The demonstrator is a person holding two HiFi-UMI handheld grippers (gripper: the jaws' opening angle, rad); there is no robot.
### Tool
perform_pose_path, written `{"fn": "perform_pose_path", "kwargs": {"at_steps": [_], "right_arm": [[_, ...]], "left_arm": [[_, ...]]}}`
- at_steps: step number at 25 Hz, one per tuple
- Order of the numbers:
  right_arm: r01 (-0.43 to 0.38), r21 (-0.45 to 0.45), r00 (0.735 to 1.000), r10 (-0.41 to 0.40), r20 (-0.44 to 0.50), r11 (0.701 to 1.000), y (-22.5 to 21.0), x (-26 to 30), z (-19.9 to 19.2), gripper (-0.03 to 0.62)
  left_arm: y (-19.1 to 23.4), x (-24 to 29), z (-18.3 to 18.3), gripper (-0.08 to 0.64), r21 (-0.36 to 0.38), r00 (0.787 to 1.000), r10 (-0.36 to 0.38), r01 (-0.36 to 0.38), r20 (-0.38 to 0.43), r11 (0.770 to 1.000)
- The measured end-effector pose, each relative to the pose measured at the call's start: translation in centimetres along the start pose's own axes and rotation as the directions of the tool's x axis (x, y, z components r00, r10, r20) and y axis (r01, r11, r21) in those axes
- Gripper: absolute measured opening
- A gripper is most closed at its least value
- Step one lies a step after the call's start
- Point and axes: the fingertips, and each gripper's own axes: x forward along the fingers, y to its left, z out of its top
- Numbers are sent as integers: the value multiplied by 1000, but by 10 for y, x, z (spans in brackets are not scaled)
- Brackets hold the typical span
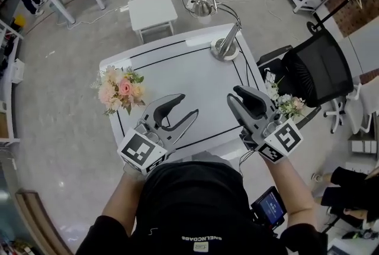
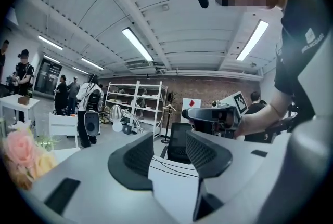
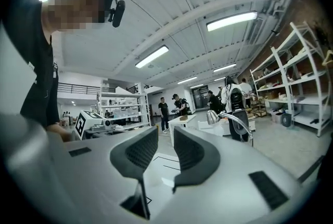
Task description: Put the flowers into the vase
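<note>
Pink flowers [image 1: 120,89] lie at table [image 1: 177,70] left edge, 2nd bunch [image 1: 288,105] by right edge, one per gripper. L gripper [image 1: 185,105] and R gripper [image 1: 233,94] hover empty, jaws apart, prob. ready to grab; no vase seen.

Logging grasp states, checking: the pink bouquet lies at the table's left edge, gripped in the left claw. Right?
No. The pink bouquet lies at the table's left edge, but the left claw grips nothing: its jaws stand apart and empty, as the left gripper view shows.
</note>
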Motion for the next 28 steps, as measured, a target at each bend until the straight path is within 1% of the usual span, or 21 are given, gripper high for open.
{"fn": "perform_pose_path", "kwargs": {"at_steps": [5,12,17,19,23,28], "right_arm": [[52,-19,998,-51,27,998,-7,-22,14,98],[77,-57,997,-76,21,995,-5,-38,13,98],[76,-48,997,-75,13,996,0,-41,7,98],[74,-60,997,-73,20,995,2,-40,8,98],[76,-75,997,-75,16,994,4,-40,4,98],[67,-76,998,-67,5,995,3,-39,0,97]], "left_arm": [[-12,15,11,189,24,999,-47,47,6,999],[-22,29,9,186,30,996,-86,86,1,996],[-27,34,6,186,39,996,-90,91,-18,995],[-27,34,5,186,37,996,-91,92,-26,995],[-27,32,2,186,33,995,-102,103,-12,994],[-26,33,-2,186,19,996,-94,94,-15,995]]}}
